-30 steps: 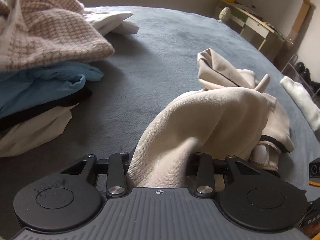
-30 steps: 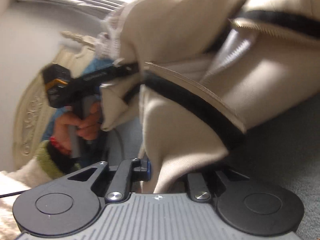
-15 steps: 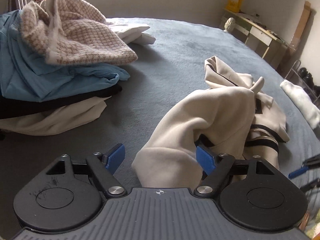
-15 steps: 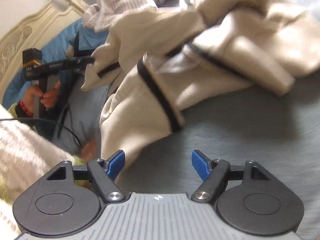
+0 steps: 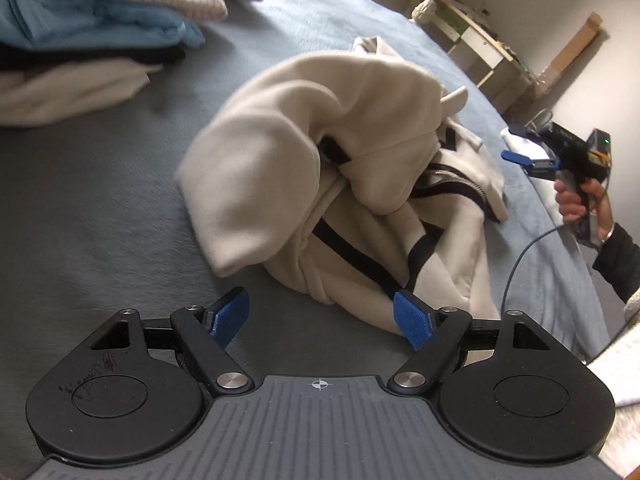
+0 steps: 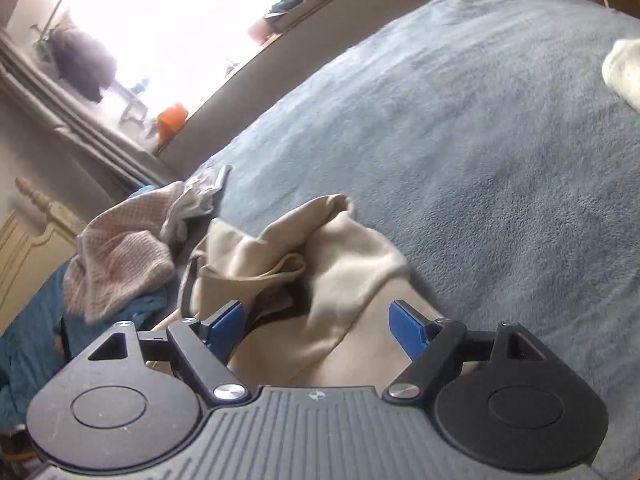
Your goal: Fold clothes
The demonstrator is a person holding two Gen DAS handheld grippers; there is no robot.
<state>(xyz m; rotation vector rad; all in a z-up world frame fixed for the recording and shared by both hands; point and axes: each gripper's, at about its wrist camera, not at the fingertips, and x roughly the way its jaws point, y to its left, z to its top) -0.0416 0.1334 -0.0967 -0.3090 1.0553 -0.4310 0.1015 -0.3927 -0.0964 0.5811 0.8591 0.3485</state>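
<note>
A cream zip jacket with black trim (image 5: 320, 168) lies crumpled in a heap on the grey-blue bedspread (image 5: 100, 208). My left gripper (image 5: 320, 318) hovers open just in front of the heap, its blue pads apart and holding nothing. In the left wrist view the right gripper (image 5: 520, 148) shows at the far right, held by a hand, open beside the jacket. In the right wrist view my right gripper (image 6: 316, 324) is open above the same jacket (image 6: 320, 280), with cloth below the pads but not clamped.
A pile of clothes sits at the left: a pink-white knit (image 6: 116, 264), a blue garment (image 5: 96, 20), black and cream layers. A white item (image 6: 624, 72) lies on the far bedspread. A desk (image 5: 480, 44) stands by the wall, and a bright window (image 6: 168, 28) is behind.
Both grippers were shut on the jacket a second ago, opened and let it drop. The jacket now rests in a heap, and both grippers have drawn back.
</note>
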